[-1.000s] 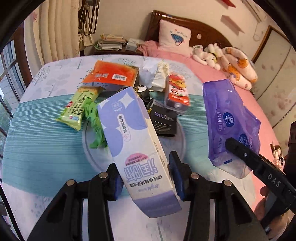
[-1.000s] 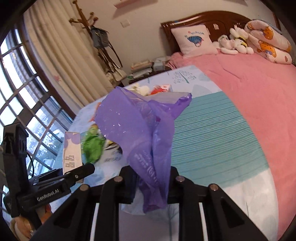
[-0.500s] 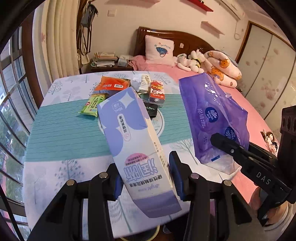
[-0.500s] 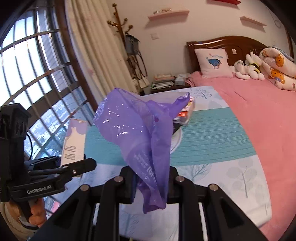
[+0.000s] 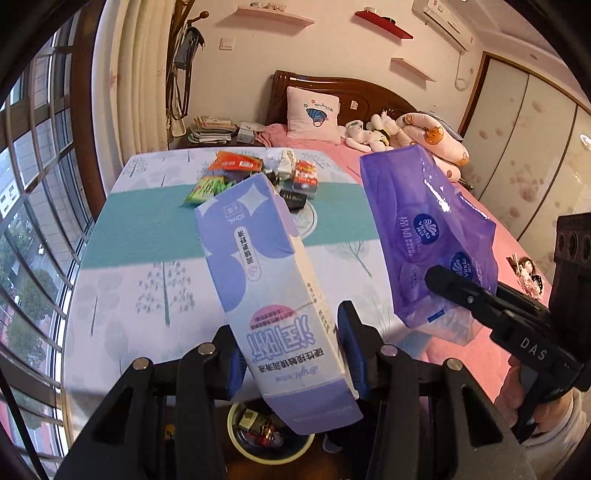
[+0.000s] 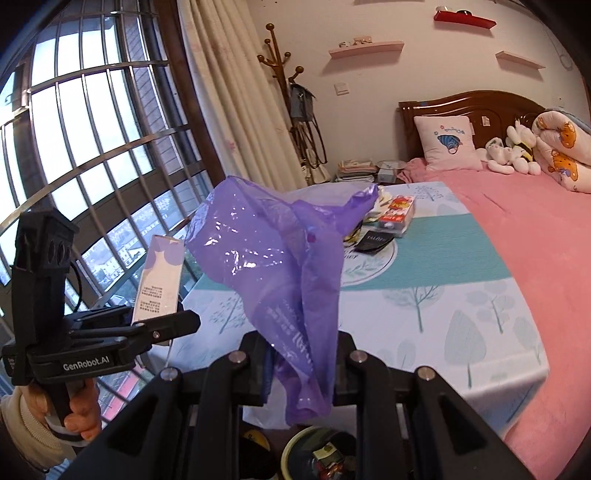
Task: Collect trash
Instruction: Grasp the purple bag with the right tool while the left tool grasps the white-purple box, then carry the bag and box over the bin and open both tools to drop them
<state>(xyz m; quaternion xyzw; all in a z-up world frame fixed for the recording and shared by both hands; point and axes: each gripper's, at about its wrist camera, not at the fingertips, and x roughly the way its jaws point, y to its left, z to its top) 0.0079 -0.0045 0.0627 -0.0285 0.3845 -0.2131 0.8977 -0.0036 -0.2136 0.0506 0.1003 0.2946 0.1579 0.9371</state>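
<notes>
In the left wrist view the left tongs (image 5: pixel 290 354) have drawn back from the bench (image 5: pixel 147 236), whose near edge and a trash bin (image 5: pixel 236 439) below now show, and the purple-and-white box (image 5: pixel 266 280) stays clenched between the blue pads, slanting up and away. In the right wrist view the right tongs (image 6: pixel 301 365) have likewise pulled back, still pinching the purple plastic wrapper (image 6: pixel 280 258), which billows above them with a bin (image 6: pixel 295 454) underneath.

Setting: home bedroom. Evidence: wooden headboard (image 6: pixel 469 107), pink-sheeted bed (image 6: pixel 517 236) with pillow (image 6: pixel 445 142) and plush toys (image 6: pixel 513 151), curtains (image 6: pixel 229 92), coat stand (image 6: pixel 284 70), wardrobe doors (image 5: pixel 517 140), wall air conditioner (image 5: pixel 443 22).
</notes>
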